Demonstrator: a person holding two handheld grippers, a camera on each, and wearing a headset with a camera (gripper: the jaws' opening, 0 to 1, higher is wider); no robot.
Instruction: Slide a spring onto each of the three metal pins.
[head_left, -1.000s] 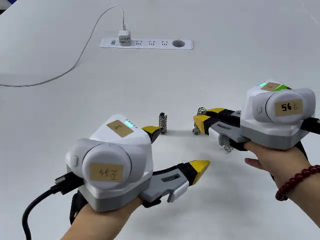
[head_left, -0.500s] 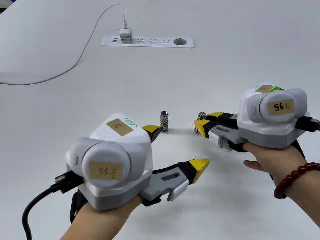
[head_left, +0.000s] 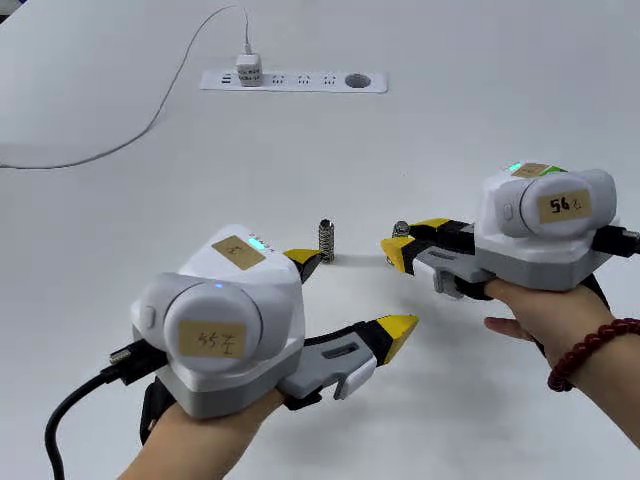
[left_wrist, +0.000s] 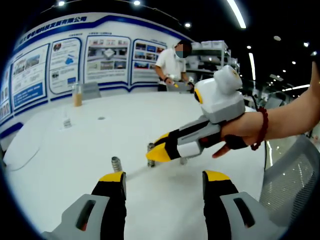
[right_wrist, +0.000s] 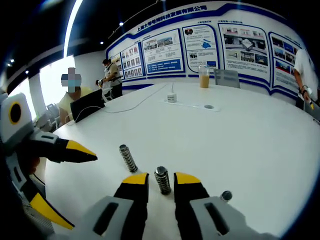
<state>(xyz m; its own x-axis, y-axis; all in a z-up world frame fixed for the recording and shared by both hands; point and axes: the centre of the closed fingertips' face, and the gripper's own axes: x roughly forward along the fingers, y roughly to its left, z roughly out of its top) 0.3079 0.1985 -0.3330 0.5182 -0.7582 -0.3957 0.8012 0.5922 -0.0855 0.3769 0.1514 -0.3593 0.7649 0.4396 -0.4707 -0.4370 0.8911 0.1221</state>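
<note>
Where the right-hand spring (right_wrist: 161, 180) sits: this small silver coil stands upright on its metal pin, in the narrow gap between the yellow jaw tips of the white right gripper (right_wrist: 161, 175).
Change: a second ago those tips sat nearer the person, with a small metal piece and a loose coil showing by them. The gripper has since eased forward around the spring, and its body now covers that patch in the head view.
Right jaws: slightly parted either side of the spring, not visibly squeezing it.
Left-hand spring (head_left: 326, 240): a matching silver coil, upright on its pin nearby, unmoved.
Task meaning: two pins look fitted. A round-topped metal stub (right_wrist: 226, 195) just beside the right jaw may be the bare third pin, but it is too small to be sure.
Left gripper (head_left: 352, 295): jaws wide apart, holding nothing, the far tip near the left-hand spring.
In the way: nothing lies between the tools and the springs, though that near tip could knock the left-hand spring.
Surroundings: white table (head_left: 480, 120). A white power strip (head_left: 292, 83) with a white charger plug (head_left: 247, 72) and a white cable (head_left: 150, 125) lies well apart at the far side.
</note>
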